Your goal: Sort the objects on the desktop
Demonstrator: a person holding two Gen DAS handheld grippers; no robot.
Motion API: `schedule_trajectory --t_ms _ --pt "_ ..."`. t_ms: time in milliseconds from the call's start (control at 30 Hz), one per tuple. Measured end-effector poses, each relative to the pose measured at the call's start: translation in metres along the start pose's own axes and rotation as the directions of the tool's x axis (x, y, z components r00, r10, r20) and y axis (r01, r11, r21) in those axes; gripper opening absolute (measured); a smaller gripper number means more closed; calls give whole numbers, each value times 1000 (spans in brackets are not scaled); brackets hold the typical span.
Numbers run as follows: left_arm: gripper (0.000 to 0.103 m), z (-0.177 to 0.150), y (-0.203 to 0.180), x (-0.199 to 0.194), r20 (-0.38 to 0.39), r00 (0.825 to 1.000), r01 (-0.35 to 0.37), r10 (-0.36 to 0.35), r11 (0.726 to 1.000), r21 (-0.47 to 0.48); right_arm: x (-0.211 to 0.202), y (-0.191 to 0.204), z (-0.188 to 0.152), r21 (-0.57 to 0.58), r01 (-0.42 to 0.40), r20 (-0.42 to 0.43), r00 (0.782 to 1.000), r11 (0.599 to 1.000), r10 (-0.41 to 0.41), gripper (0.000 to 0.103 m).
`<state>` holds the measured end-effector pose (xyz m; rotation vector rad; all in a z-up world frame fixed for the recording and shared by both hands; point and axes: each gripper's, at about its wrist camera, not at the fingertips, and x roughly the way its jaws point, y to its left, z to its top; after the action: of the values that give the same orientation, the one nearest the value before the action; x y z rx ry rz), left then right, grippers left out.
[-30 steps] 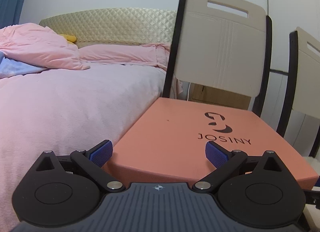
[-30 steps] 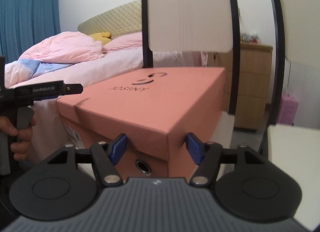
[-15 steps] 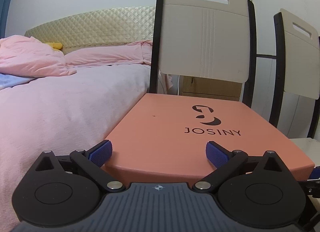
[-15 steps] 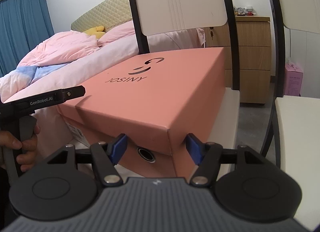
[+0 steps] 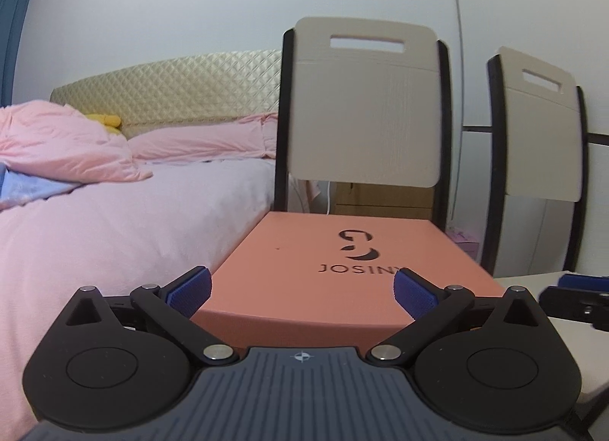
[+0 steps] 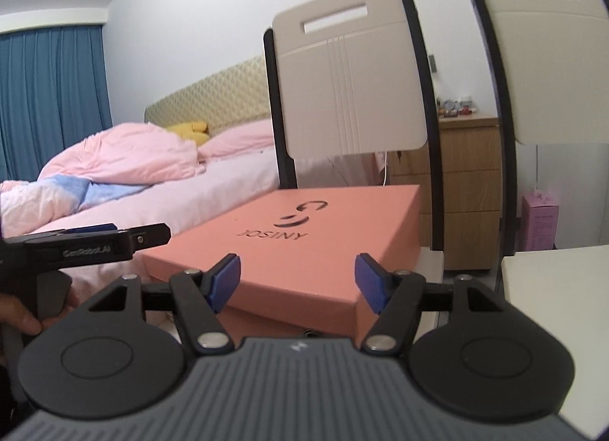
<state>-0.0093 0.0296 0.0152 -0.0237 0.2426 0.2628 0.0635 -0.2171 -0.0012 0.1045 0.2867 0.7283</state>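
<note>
While lower, both grippers' fingers (image 5: 190, 290) wider-spread around box (image 5: 342, 269).

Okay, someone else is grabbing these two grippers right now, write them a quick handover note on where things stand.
Left gripper: open, empty, facing the near end of the pink shoebox.
Right gripper: open, empty, at the box's near corner; no pad visibly touches it.
The box sits lid on, on the seat of the chair beside the bed. A second chair stands to its right.
Done: nothing visibly sorted yet.
Left: grasp the box, probably lifting the lid or moving it.
</note>
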Motion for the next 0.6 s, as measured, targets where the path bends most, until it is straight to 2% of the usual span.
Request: schedule_trajectory --t_ms 100,167,300,367,467,533,600 --pt "103 4 -2 -24 25 1000 7 -7 1000 2 -18 9 -3 -29 30 55 998 999 -28 75" --pt "103 7 -3 -38 42 999 12 -12 1000 1 -30 11 -4 -34 57 92 994 998 -54 84" --pt "103 7 -5 -57 72 997 17 -18 1000 12 -48 8 -8 0 90 121 989 996 -89 87" --pt "103 5 -4 -61 101 994 33 -34 999 5 -53 8 -10 5 98 126 987 995 -98 95" --pt "103 0 -1 -60 128 991 33 -33 999 5 -57 11 -10 -17 123 134 984 992 -120 97" --pt "103 -4 1 -56 138 990 36 -37 999 12 -56 11 -10 -16 129 144 982 991 -126 103" --pt "103 -8 3 -50 142 989 39 -42 999 22 -55 13 -10 -10 123 158 980 992 -120 103"
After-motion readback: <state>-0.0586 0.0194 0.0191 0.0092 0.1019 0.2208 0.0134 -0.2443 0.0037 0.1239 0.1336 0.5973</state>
